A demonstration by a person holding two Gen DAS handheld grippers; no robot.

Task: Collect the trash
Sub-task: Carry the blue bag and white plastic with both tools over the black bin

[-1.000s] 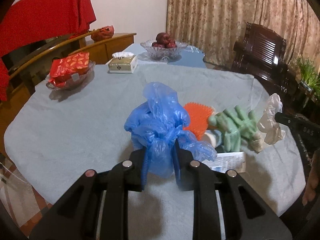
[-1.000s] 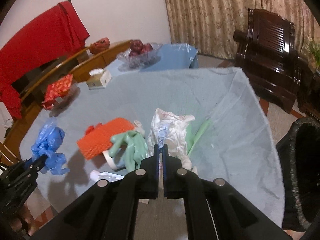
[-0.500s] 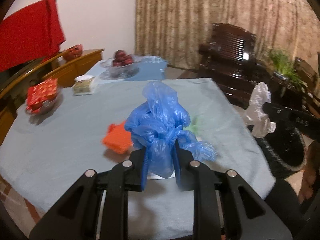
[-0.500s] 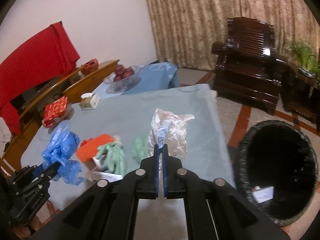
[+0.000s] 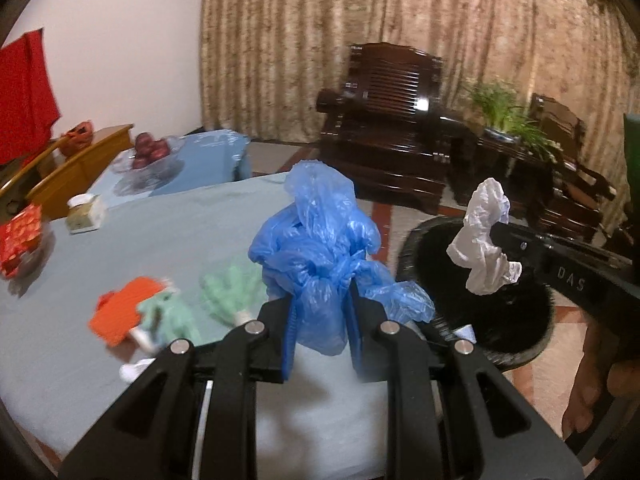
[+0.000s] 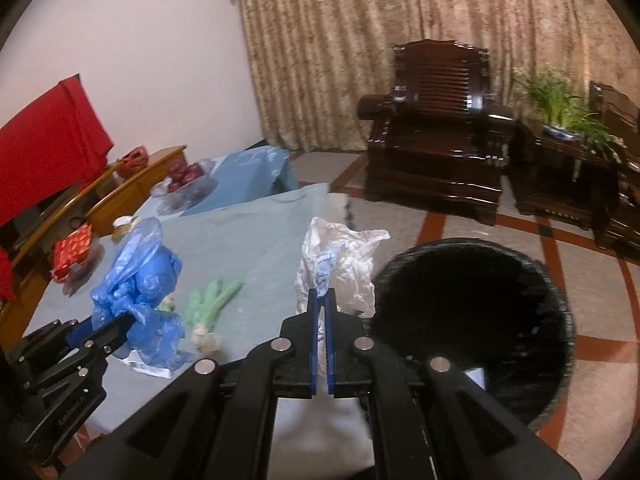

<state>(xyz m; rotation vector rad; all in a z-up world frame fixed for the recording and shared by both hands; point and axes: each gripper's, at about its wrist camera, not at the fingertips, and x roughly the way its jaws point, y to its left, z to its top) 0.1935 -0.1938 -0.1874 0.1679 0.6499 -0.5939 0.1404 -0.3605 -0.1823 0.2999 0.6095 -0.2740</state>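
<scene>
My left gripper (image 5: 320,304) is shut on a crumpled blue plastic bag (image 5: 320,248), held up over the table's right edge; the blue plastic bag (image 6: 136,280) also shows at the left of the right wrist view. My right gripper (image 6: 321,300) is shut on a crumpled white plastic bag (image 6: 340,260), and that white plastic bag (image 5: 486,240) hangs above the black bin (image 5: 516,344). The black bin (image 6: 472,320) stands open-mouthed on the floor right of the table. Green onion scraps (image 6: 212,308) and an orange mesh piece (image 5: 124,312) lie on the table.
The grey-blue tablecloth (image 5: 168,224) also bears a red packet in a dish (image 5: 20,240), a small tissue box (image 5: 82,216) and a fruit bowl (image 5: 148,156). Dark wooden armchairs (image 6: 436,136) and a potted plant (image 6: 560,108) stand beyond the bin. A bare foot (image 5: 588,380) shows at the right.
Both grippers swung right and rose a little, carrying their bags from over the table's middle toward the bin. The bin has come into view below the white bag.
</scene>
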